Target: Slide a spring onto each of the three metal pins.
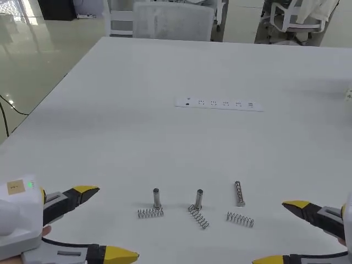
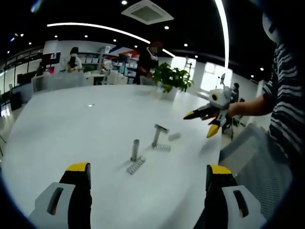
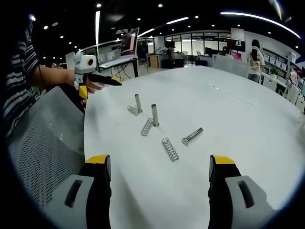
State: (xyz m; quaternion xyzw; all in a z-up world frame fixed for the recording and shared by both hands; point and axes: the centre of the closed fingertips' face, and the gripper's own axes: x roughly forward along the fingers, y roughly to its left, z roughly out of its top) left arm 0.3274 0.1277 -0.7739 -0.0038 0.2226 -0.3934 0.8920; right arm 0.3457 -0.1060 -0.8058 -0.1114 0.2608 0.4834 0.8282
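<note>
The head view looks forward and down from the near edge of the desk [image 1: 165,82], with the metal pins [image 1: 199,199] and springs [image 1: 198,216] close below and an office chair [image 1: 173,22] past the far edge. The left hand-held gripper [image 1: 118,222] view sits low over the desk at the person's left and faces across the pins, and the right hand-held gripper [image 1: 268,234] view faces back the opposite way. All three share the pins and springs, and each gripper view catches the other hand-held gripper beyond them.
</note>
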